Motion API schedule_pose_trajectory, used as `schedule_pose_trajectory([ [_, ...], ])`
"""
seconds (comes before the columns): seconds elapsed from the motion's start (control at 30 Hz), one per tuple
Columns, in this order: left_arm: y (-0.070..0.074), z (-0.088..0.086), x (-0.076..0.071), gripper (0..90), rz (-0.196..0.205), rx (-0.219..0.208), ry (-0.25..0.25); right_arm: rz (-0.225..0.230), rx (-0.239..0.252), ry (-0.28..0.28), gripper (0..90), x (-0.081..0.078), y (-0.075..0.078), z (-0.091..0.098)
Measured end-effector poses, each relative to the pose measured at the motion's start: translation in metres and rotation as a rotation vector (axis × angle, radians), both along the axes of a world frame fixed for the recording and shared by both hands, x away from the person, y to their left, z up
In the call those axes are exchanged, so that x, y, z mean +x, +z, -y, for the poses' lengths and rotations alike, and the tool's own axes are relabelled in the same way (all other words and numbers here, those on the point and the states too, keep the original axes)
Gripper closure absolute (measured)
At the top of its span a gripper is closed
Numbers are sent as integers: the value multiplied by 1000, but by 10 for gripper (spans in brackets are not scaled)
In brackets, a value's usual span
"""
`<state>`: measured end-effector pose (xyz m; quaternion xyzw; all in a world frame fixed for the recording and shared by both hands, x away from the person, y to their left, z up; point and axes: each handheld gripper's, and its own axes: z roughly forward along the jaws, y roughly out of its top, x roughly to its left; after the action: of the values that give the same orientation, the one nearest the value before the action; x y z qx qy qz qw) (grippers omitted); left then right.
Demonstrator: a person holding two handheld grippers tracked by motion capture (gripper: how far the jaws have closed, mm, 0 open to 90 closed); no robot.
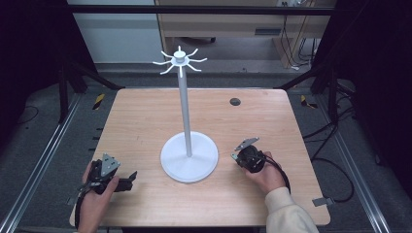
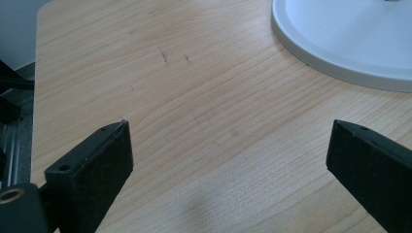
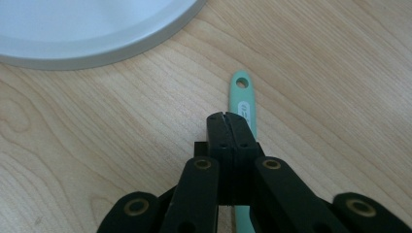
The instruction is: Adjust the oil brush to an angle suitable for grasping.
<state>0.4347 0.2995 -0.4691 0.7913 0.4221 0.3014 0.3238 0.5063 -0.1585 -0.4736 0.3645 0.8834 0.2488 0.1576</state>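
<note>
The left gripper [image 1: 127,180] sits near the table's [image 1: 145,116] near left corner, jaws wide open and holding nothing. The right gripper [image 3: 227,118] has its jaws shut tight above a green handle [image 3: 241,97], just beside the white stand [image 1: 189,156]

White stand [image 1: 188,154]; mint-green handle [image 3: 241,99] with white print; black tongs [image 3: 227,116]; light wood-grain tabletop [image 1: 141,121] with one dark round spot [image 1: 235,101].

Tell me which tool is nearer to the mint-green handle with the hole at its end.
Right. The right tool is directly over the mint-green handle, jaws shut, with the handle running beneath them. The left tool sits open across the white stand base, well away from it.
</note>
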Motion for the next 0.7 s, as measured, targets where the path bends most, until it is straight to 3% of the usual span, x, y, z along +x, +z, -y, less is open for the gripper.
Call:
schedule_pose_trajectory([
  [0.4, 0, 0, 0, 25, 1, 2, -1, 8, -79, -7, 900, 2, -4, -4],
  [0.7, 0, 1, 0, 25, -2, 0, -5, 27, -130, -86, 900, 8, -4, 0],
])
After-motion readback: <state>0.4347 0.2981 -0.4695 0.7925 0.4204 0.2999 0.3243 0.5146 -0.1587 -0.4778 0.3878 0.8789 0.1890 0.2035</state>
